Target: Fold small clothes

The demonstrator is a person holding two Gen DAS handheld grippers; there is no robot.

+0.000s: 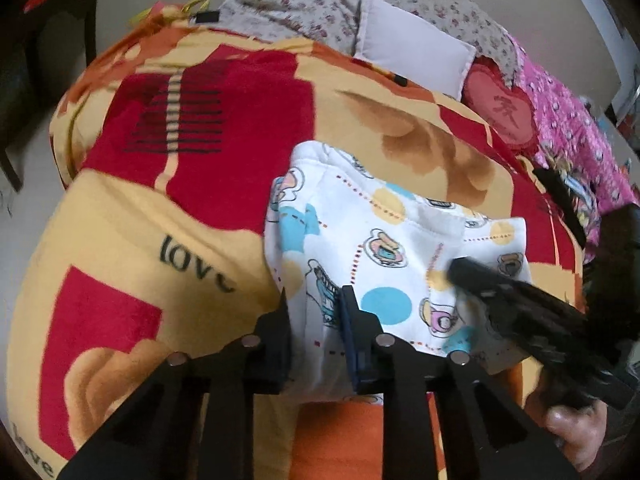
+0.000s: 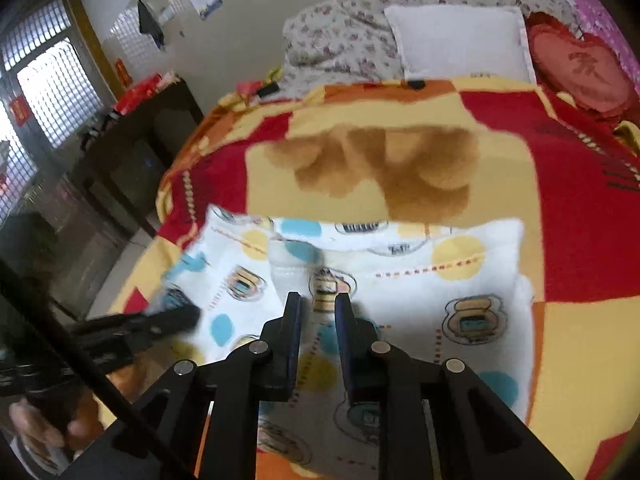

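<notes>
A small white garment (image 1: 384, 248) with cartoon prints and blue and yellow dots lies partly folded on a red, yellow and orange blanket (image 1: 180, 208). My left gripper (image 1: 314, 300) has its fingers over the garment's near left edge, with cloth showing between them. My right gripper (image 2: 318, 304) hovers over the middle of the garment (image 2: 400, 276) with its jaws a little apart and nothing between them. The right gripper also shows in the left wrist view (image 1: 456, 268), resting over the garment's right part. The left gripper shows blurred in the right wrist view (image 2: 188, 316) at the garment's left edge.
The blanket covers a bed. A white pillow (image 2: 460, 40), a floral quilt (image 2: 360, 36), a red heart cushion (image 2: 584, 68) and pink bedding (image 1: 568, 128) lie at the far end. A dark cabinet (image 2: 136, 152) stands left of the bed.
</notes>
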